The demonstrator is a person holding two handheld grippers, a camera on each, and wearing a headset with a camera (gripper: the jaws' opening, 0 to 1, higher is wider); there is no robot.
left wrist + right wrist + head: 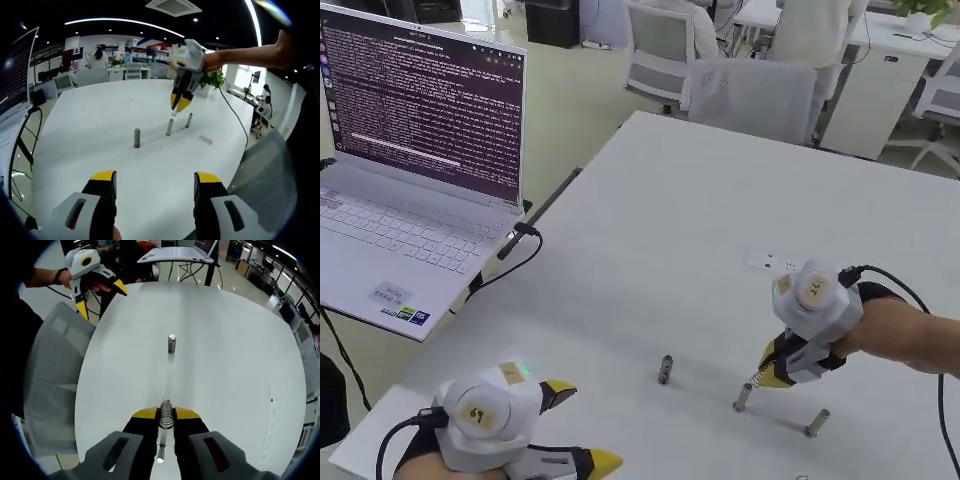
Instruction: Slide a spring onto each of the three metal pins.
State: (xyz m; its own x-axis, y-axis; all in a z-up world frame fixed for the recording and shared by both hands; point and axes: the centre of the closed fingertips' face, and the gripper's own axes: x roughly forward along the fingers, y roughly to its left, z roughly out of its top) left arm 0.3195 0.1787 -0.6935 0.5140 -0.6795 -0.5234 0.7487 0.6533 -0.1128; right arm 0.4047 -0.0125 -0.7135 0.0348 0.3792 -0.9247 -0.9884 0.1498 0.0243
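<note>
My left hand-held gripper sits idle near the table edge closest to me. Its jaws are apart and hold nothing, and its own view shows the same wide gap.

Moving right, the first pin already wears a spring, so I count one of three done. Next is the middle pin, bare, and that's the one I'm working on. My right hand-held gripper is clamped on a second spring, which hangs just above that pin's top and slightly to one side. In the right gripper view the coil stands between the jaws with the pin close below it.

I judge the coil is not yet over the tip. The next move calls for lining its bore up with the pin, lowering it straight, then letting go.

Further right, the third pin is bare, and a loose spring lies on the table near it.
</note>
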